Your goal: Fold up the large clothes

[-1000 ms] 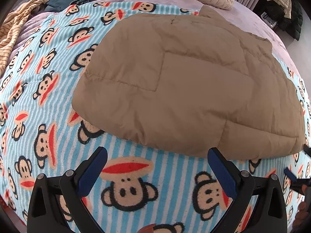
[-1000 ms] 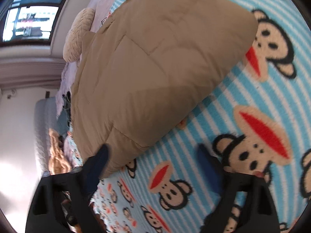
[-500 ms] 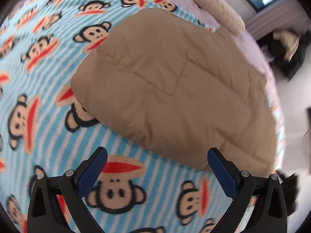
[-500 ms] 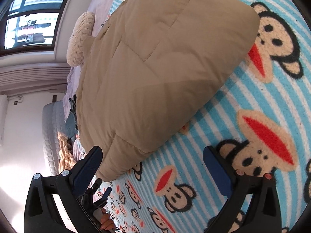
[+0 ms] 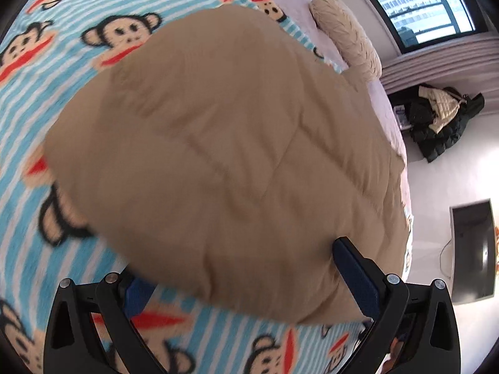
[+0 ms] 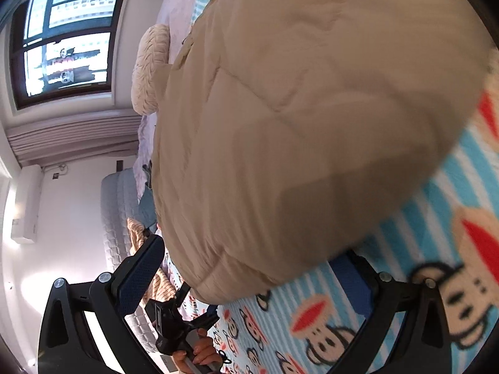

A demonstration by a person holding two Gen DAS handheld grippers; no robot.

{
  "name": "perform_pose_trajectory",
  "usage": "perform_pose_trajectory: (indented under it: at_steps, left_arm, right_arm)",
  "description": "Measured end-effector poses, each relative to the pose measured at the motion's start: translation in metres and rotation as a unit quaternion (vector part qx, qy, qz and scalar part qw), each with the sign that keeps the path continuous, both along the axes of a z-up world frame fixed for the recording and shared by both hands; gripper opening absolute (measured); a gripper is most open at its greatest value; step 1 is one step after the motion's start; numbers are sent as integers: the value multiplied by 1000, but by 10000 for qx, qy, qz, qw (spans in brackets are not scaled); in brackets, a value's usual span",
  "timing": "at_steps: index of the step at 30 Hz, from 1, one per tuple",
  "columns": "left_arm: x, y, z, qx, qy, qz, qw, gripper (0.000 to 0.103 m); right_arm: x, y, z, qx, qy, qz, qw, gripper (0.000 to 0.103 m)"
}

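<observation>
on the monkey-print blanket (image 5: 78, 31), the tan quilted coat (image 5: 218, 155) runs lengthwise toward the pillow (image 5: 346, 34); both grippers gape around its near edge.

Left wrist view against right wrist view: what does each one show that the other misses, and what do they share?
Only the left wrist view shows the dark coats heaped by the wall and the dark screen at the right edge. Only the right wrist view shows the person's hand holding the other gripper's handle, and the grey quilted headboard. Both show the tan padded jacket on the monkey-print blanket, the cream pillow, the window, and open jaws nearing the jacket's edge.
</observation>
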State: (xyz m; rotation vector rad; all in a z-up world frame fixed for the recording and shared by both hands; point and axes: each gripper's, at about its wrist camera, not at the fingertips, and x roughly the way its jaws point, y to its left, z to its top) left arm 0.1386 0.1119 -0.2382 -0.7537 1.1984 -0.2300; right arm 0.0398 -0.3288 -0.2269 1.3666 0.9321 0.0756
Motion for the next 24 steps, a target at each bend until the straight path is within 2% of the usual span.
perform_pose_trajectory:
  at_steps: [5, 8, 12, 13, 15, 17, 18, 20, 22, 24]
  left_arm:
    - [27, -2, -9, -129, -31, 253, 9996, 103]
    - [34, -1, -18, -240, -10, 561, 9981, 103]
    - [41, -3, -21, -146, 3, 691, 9975, 100]
    - [42, -4, -19, -34, -4, 728, 9973, 96]
    - [44, -6, -14, 129, -86, 690, 9975, 67]
    - [42, -6, -7, 241, -187, 542, 9981, 48]
    - [42, -6, -2, 360, -254, 465, 9979, 40]
    - [39, -15, 13, 793, -510, 148, 9954, 31]
    - [38, -24, 26, 1157, -735, -133, 9905, 26]
    - [33, -32, 40, 1438, -961, -400, 9841, 24]
  right_arm:
    - [24, 5, -6, 77, -150, 97, 9998, 103]
    - [37, 6, -14, 132, -189, 116, 9997, 103]
    - [47, 4, -19, 184, -174, 67, 9997, 103]
    - [48, 3, -18, 183, -179, 68, 9996, 103]
    - [48, 2, -18, 188, -110, 45, 9998, 98]
    - [45, -2, -21, 132, 195, 2, 9997, 73]
    - [45, -2, -22, 137, 294, -21, 9995, 69]
    - [44, -4, -21, 135, 285, -94, 9995, 47]
    - [45, -3, -14, 3, 212, -105, 9997, 34]
    - [45, -2, -5, -124, 133, -65, 9998, 28]
